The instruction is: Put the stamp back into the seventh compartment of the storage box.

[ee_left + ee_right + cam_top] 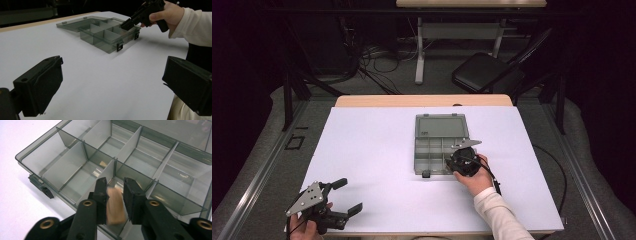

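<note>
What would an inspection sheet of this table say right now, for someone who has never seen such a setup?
Surface: white table top, bare around the box.
Job's things: grey compartment box, lid open flat; small tan block over a near compartment.
Clutter: nothing seen.
Grippers: right gripper with the block between its jaws; left gripper open, near the front left corner.
Cables: black cable off the right edge.
Surroundings: folding chair, desk legs, floor wiring.

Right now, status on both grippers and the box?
Left gripper open, idle at table's near edge. Right gripper over organizer box, wooden block between jaws, grip unclear. Path clear.
</note>
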`<state>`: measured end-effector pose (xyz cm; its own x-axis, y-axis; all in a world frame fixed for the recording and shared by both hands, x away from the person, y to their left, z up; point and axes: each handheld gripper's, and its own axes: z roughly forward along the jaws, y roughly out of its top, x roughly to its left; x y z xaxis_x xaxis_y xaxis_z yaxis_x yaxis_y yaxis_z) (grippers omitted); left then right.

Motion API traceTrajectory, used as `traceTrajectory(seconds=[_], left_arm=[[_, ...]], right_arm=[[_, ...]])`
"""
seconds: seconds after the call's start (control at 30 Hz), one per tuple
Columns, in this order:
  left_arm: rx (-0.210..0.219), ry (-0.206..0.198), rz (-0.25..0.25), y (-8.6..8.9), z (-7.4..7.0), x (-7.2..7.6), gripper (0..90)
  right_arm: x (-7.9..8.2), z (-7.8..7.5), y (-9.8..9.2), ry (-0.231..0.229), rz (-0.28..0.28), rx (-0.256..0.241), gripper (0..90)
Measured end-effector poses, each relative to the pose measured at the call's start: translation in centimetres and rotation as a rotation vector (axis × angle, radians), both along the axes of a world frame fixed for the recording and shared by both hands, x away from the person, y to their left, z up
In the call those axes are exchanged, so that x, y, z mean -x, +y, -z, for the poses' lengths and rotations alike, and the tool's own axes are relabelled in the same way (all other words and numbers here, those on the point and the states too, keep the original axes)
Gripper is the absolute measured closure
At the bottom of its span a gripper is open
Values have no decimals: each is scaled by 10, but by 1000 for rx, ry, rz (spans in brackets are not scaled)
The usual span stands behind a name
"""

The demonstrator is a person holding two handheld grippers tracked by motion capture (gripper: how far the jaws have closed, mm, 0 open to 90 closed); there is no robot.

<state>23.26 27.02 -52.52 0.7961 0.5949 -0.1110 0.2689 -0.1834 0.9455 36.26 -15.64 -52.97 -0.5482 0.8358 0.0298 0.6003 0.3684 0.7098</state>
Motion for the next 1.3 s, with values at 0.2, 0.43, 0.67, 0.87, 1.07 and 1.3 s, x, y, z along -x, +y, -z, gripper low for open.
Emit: traceTrajectory(seconds=[0.2, 0.43, 0.67, 0.87, 1.07, 1.3], left_arm=[[2, 3, 2, 0, 1, -1, 27], [-2, 3, -6, 0, 0, 0, 27], [1, 3, -4, 0, 0, 0, 26], [5, 1, 13, -1, 0, -1, 27], [0, -2, 16, -4, 0, -2, 27], [-1, 1, 19, -3, 0, -3, 26]], right_arm=[[2, -3, -1, -13, -3, -8, 664], [5, -7, -3, -27, -6, -37, 579], [12, -15, -4, -62, -5, -62, 486], [18, -18, -6, -73, -23, -66, 413], [28, -24, -9, -121, -31, -94, 363], [34, -32, -15, -122, -22, -152, 197]])
